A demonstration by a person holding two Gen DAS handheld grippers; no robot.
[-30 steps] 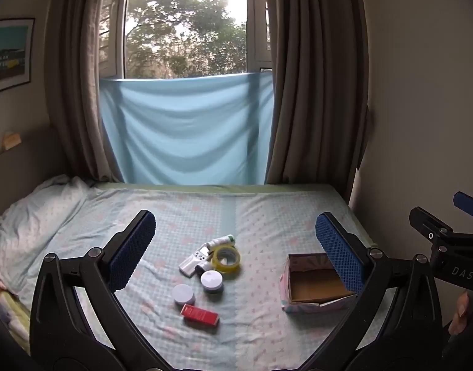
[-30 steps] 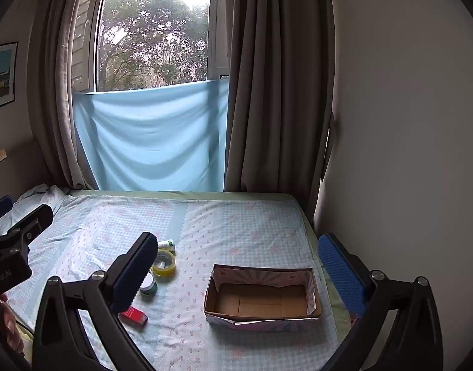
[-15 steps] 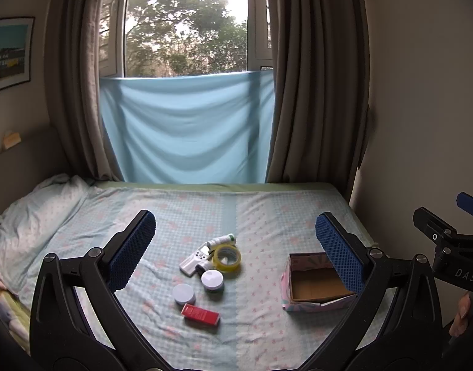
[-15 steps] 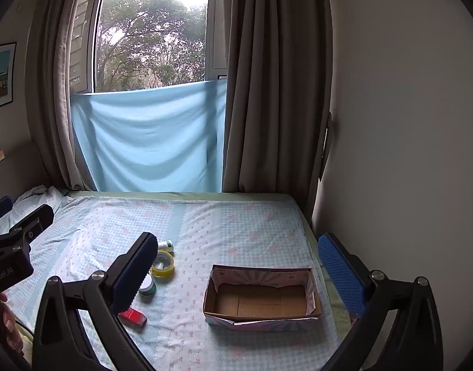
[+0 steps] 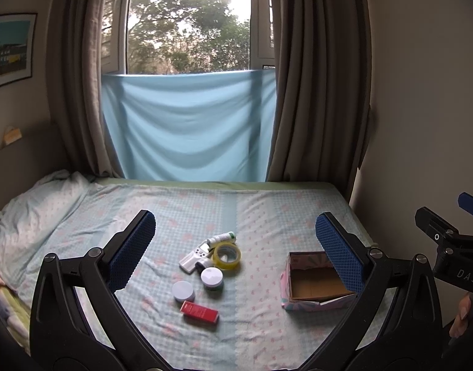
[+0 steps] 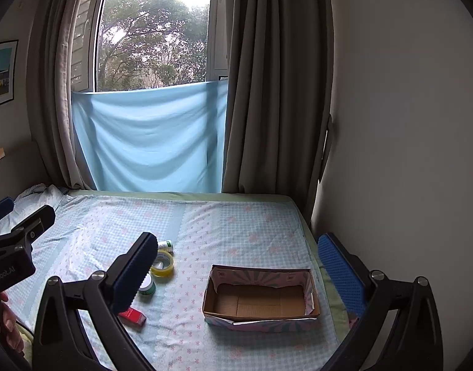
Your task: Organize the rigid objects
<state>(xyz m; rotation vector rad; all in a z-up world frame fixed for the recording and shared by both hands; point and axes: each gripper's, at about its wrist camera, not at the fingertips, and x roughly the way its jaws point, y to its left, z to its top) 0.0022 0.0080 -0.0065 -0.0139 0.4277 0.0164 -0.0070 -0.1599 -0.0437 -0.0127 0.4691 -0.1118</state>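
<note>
Left wrist view: the left gripper (image 5: 234, 238) hangs above a bed with a pale blue checked sheet (image 5: 267, 216), its blue-padded tongs spread wide and holding nothing. Between them lies a loose cluster: a yellow tape roll (image 5: 226, 255), a white handheld device (image 5: 194, 255), a small white bottle (image 5: 221, 237), two round white-lidded jars (image 5: 211, 278), and a flat red box (image 5: 199, 311). An open cardboard box with patterned sides (image 5: 313, 287) sits to the right, apart from the cluster, near the bed's wall-side edge.

Right wrist view: the right gripper (image 6: 238, 256) also has its tongs spread wide, holding nothing, with the cardboard box (image 6: 261, 300) between them. Bare sheet stretches beyond it toward the brown curtains (image 6: 267, 92).
</note>
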